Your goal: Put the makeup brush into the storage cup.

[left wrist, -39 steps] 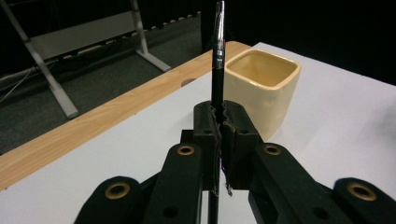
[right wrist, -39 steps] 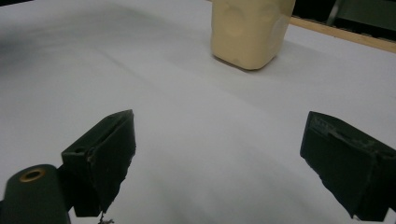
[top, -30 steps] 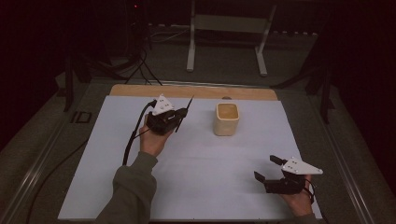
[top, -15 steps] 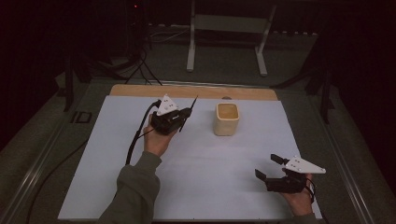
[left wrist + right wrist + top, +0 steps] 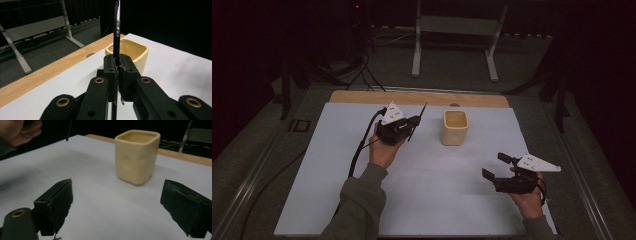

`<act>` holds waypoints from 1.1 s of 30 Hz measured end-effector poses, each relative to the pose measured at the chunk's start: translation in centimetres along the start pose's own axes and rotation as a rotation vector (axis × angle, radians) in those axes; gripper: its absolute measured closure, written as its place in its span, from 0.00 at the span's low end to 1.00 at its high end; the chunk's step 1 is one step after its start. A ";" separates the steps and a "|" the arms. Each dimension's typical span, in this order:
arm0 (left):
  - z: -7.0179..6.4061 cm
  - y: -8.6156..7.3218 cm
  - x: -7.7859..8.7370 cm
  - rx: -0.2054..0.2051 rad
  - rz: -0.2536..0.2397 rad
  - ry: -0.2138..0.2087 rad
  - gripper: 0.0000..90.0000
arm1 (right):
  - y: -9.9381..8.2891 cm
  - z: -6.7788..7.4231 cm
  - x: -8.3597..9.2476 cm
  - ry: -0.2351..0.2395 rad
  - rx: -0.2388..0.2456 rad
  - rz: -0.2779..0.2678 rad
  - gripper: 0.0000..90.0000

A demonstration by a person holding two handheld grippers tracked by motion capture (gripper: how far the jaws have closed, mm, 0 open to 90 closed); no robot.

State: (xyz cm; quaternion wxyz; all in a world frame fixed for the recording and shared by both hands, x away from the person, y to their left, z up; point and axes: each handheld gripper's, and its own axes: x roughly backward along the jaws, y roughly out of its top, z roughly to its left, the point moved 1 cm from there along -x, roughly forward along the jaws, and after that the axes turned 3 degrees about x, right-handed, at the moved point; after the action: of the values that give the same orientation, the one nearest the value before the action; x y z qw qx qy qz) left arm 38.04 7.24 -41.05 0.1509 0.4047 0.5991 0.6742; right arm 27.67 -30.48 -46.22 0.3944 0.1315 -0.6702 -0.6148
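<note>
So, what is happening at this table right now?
A person works with a claw in each hand over a white sheet. The left claw is shut on a thin black brush, held above the sheet beside a cream square cup. The cup stands upright and looks empty from what shows. The right claw is open, holds nothing, and sits nearer the person, apart from the cup.
</note>
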 end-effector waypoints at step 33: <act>-1.5 0.8 -0.4 0.024 -0.063 -0.097 0.95 | 6.9 -1.5 -6.6 0.135 -0.057 -0.079 0.14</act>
State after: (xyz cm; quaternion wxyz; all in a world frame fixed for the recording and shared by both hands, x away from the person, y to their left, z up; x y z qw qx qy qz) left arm 37.39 5.74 -40.41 0.1961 0.4196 0.6115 0.6415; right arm 35.18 -25.80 -42.33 0.4178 0.1879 -0.6187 -0.6383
